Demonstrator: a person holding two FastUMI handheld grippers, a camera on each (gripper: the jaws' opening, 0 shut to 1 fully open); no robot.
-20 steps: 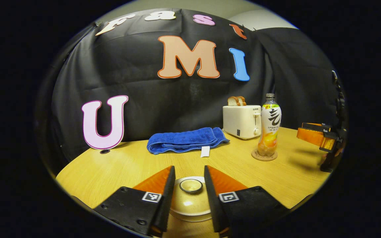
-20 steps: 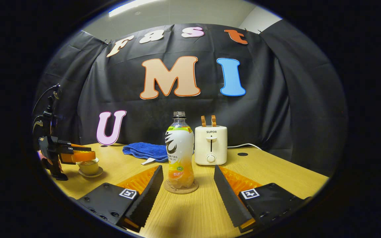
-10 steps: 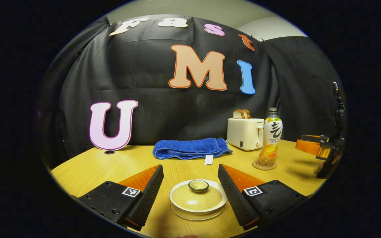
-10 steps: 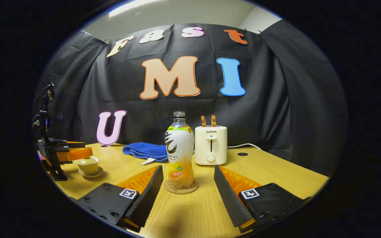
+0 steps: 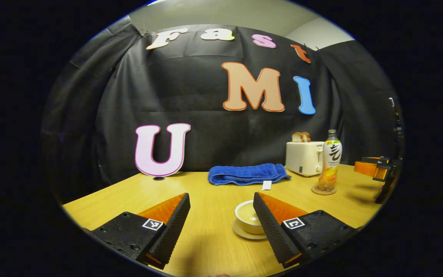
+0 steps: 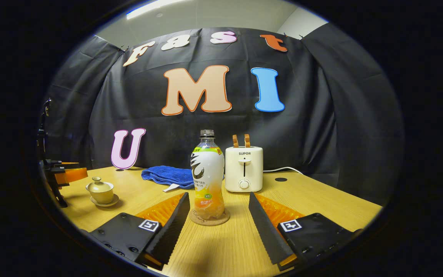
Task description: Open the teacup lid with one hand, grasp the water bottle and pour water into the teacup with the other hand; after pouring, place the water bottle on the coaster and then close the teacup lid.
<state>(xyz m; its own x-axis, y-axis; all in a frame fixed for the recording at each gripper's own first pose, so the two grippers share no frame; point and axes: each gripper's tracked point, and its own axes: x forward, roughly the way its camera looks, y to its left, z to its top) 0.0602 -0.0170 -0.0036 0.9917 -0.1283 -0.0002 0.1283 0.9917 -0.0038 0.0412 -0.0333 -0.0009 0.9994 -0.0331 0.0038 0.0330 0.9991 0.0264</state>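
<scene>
The teacup (image 6: 100,191) is small, pale and glazed; it sits upright on its saucer (image 6: 104,202) at the left of the counter (image 6: 321,200), its knobbed lid (image 6: 99,184) closed on top. The water bottle (image 6: 207,175) (clear, capless, orange drink filling its lower part) stands upright on the round cork coaster (image 6: 209,218), well right of the teacup.

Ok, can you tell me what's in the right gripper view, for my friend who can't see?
A bottle stands on a coaster between the open right gripper. Behind sit a toaster and towel; a lidded teacup sits far left.
</scene>
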